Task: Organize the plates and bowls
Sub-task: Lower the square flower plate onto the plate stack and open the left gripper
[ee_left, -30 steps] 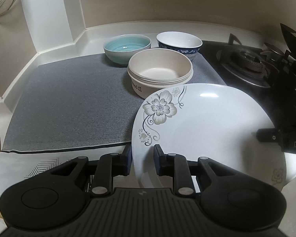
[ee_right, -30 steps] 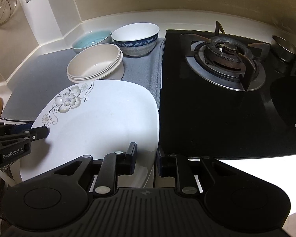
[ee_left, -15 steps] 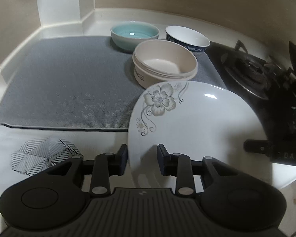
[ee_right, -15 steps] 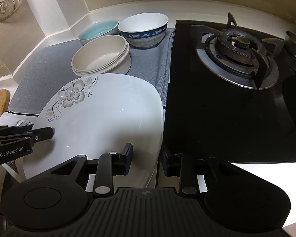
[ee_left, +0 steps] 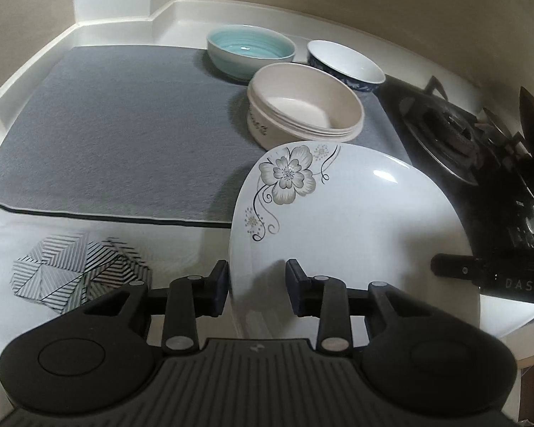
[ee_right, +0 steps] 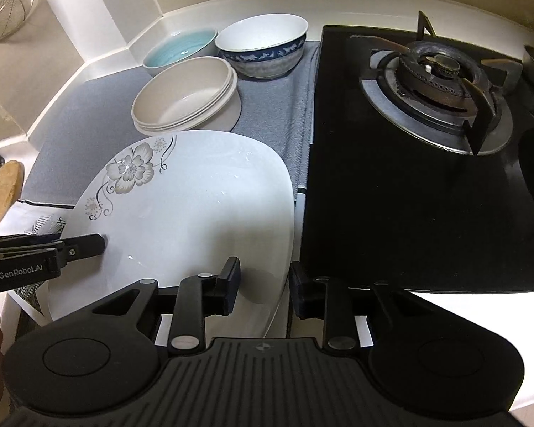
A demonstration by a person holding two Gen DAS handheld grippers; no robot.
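Note:
A white plate with a grey flower print (ee_left: 349, 220) (ee_right: 195, 206) is held up between both grippers, over the front of the counter. My left gripper (ee_left: 257, 286) is shut on its left rim. My right gripper (ee_right: 263, 284) is shut on its right rim. Each gripper shows in the other's view, the right one (ee_left: 480, 274) and the left one (ee_right: 53, 252). Behind the plate on the grey mat (ee_left: 117, 124) stand a stack of beige bowls (ee_left: 302, 110) (ee_right: 187, 98), a light blue bowl (ee_left: 249, 49) (ee_right: 179, 49) and a blue-patterned white bowl (ee_left: 345, 64) (ee_right: 263, 44).
A black gas hob with a burner (ee_right: 438, 89) (ee_left: 455, 135) lies right of the mat. A white cloth with a striped pattern (ee_left: 74, 267) lies at the counter front. A wooden board (ee_right: 0, 195) and a wire strainer (ee_right: 3, 3) are at the left.
Both grippers have carried the plate a little leftward and forward over the counter front; the left view has swung left, so the patterned cloth shows more. Both grips are unchanged.

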